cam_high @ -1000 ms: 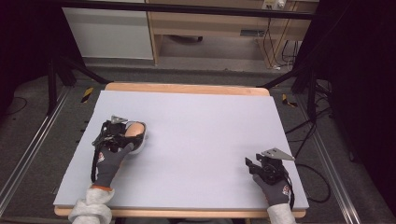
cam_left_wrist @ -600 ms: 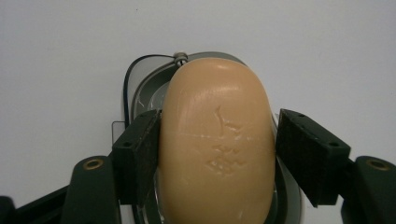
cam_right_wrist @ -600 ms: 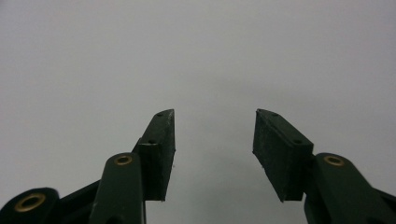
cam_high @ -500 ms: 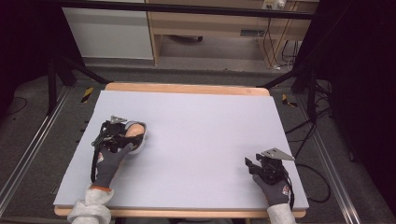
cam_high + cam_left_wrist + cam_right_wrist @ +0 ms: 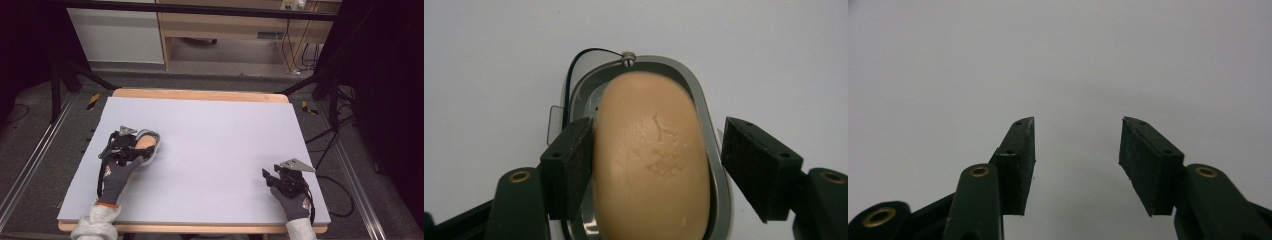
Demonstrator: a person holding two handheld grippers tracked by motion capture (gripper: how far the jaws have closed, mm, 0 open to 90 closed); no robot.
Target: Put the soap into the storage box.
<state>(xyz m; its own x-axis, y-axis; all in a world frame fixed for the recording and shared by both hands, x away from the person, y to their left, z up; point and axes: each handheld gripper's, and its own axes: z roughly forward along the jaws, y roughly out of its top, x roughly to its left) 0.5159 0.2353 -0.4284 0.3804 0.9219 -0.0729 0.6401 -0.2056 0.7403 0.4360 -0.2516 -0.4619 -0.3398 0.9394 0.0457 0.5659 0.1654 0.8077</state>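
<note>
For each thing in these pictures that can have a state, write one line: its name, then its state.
soap bar: lying in the dish
soap dish: upright on the table, holding the bar
left gripper: open, jaws astride the bar, one pad touching
right gripper: open, nothing between its jaws

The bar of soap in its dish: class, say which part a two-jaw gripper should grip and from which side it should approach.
Grip the soap across its narrow width, on the long flanks, coming from above along its length. It stands rounded above the dish rim, so its flanks are exposed. The left gripper already straddles it so, one pad touching, the other apart.
</note>
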